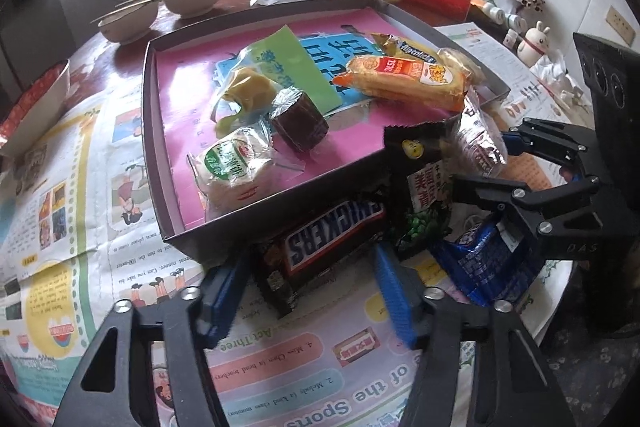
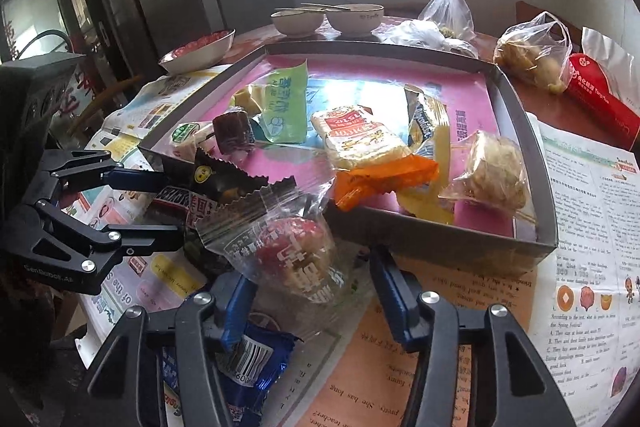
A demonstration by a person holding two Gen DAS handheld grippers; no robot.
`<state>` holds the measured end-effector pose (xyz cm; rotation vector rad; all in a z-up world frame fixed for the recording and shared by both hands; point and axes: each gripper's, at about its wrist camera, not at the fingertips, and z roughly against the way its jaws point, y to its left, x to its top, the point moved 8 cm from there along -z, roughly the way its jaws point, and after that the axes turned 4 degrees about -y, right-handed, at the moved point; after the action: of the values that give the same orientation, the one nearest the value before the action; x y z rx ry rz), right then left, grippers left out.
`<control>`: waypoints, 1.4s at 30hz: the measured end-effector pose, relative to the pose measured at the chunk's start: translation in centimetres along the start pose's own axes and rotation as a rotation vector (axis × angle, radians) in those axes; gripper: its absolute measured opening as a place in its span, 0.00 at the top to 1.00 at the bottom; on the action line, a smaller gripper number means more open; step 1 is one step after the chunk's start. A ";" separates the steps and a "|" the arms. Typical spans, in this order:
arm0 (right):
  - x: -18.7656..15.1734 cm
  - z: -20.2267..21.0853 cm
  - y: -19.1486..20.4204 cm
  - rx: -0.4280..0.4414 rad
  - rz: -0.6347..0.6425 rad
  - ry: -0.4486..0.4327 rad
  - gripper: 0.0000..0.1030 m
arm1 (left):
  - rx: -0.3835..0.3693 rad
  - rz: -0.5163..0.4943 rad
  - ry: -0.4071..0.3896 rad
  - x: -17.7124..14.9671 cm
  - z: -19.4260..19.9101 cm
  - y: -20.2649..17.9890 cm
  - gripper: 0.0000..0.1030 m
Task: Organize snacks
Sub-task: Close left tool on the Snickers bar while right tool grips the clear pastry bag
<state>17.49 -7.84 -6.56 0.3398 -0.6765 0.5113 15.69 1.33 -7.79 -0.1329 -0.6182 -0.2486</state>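
1. Left gripper: jaws straddle the Snickers bar, which lies on the newspaper against the near wall of the tray. Blue pads sit either side of the bar's near end; no visible squeeze, so reads as released.
2. Right gripper: jaws around a clear-wrapped red-and-white snack lying just outside the tray's near wall. Contact unclear; can't tell if it's clamped.
3. A blue packet lies under the right gripper's left finger.
4. A black-green pea packet leans at the tray corner, between the two grippers.
5. In the tray: orange-ended cracker pack, dark roll, green-label bun, more wrapped snacks.
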 end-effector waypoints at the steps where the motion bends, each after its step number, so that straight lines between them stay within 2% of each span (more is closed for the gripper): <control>1: 0.0 0.0 0.0 0.002 -0.003 0.000 0.45 | 0.006 -0.006 -0.004 0.0 0.0 -0.1 0.45; 4: 0.1 0.0 -0.2 0.008 -0.018 0.003 0.45 | 0.000 0.009 -0.009 -0.1 0.1 -0.1 0.49; 7: 0.1 0.1 -0.4 0.014 -0.033 0.003 0.45 | -0.002 0.015 -0.008 -0.4 0.4 0.0 0.59; 9: 0.0 0.2 -0.4 0.012 -0.036 0.004 0.45 | -0.016 0.007 -0.002 -0.8 0.8 -0.1 0.69; 11: 0.0 0.3 -0.5 0.013 -0.038 0.002 0.45 | -0.045 -0.002 -0.001 -1.0 1.5 -0.3 0.71; 13: 0.0 0.3 -0.5 0.014 -0.039 0.001 0.45 | -0.065 -0.011 -0.018 -1.0 2.2 -0.4 0.71; 16: 0.0 0.3 -0.5 0.013 -0.039 0.001 0.45 | -0.021 -0.049 -0.048 -0.5 2.9 -0.1 0.69; 18: 0.0 0.3 -0.5 0.013 -0.039 0.001 0.45 | 0.002 -0.071 -0.053 -0.2 3.0 -0.1 0.58; 20: 0.0 0.3 -0.5 0.013 -0.039 0.001 0.45 | 0.003 -0.101 -0.051 0.1 2.9 -0.3 0.50; 24: 0.0 0.5 -0.5 0.012 -0.040 0.002 0.45 | -0.015 -0.163 -0.042 0.4 2.2 -0.9 0.50; 35: 0.2 0.5 -0.4 0.008 -0.036 0.000 0.45 | -0.093 -0.162 0.011 0.8 0.1 -2.0 0.50; 42: 0.4 0.5 -0.7 0.002 -0.040 -0.010 0.46 | -0.104 -0.144 0.030 0.8 -0.8 -2.6 0.50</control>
<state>17.91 -8.48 -6.03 0.3572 -0.6772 0.4721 16.05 -1.50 -7.89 -0.1852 -0.5856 -0.4218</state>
